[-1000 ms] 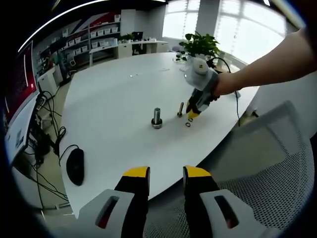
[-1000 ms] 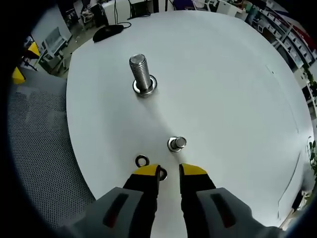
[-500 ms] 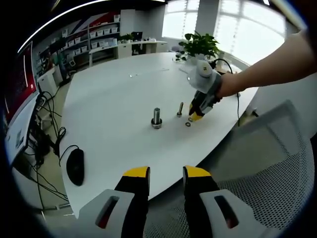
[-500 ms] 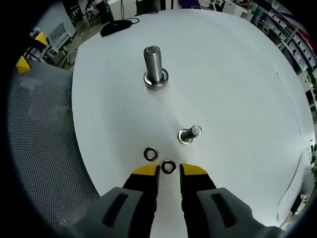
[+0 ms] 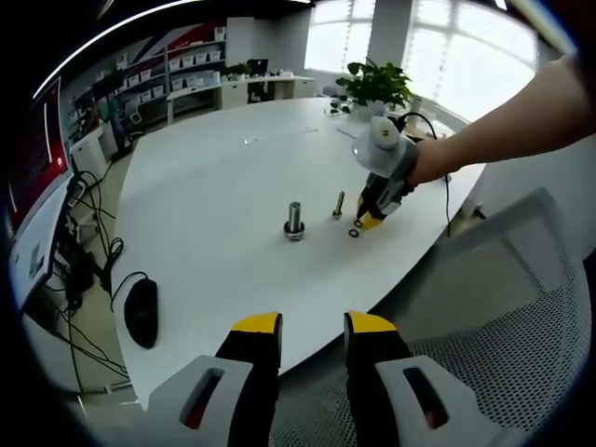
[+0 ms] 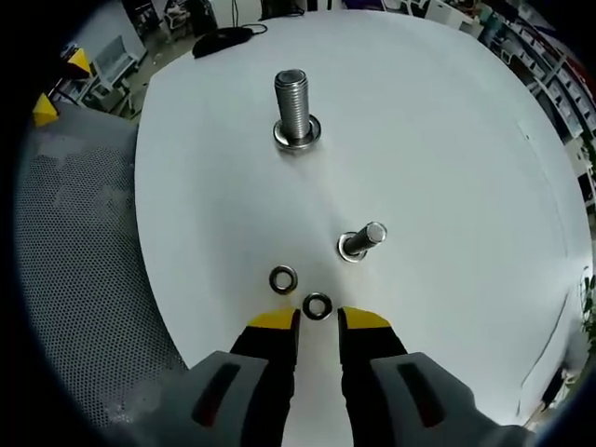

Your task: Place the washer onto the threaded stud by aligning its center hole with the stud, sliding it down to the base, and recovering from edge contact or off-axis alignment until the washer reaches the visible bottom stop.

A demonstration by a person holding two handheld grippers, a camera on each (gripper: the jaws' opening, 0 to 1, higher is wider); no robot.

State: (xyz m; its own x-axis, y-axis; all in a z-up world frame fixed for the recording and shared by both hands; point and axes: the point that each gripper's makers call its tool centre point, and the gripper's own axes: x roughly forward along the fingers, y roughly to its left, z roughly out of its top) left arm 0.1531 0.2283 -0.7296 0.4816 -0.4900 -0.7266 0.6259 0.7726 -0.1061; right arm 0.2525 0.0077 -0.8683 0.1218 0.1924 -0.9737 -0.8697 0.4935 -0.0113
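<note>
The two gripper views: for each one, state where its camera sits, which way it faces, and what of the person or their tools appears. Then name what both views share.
Left gripper view: rides the left tongs, held back off the white table, facing across it; the person's arm and right tongs show.
Right gripper view: rides the right tongs, facing steeply down at two washers, with open jaws either side of the nearer one.
Shared: the large stud, small stud, computer mouse, table.

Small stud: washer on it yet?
No. The small stud is bare; both washers lie flat on the table, beside the right gripper, jaws open.
</note>
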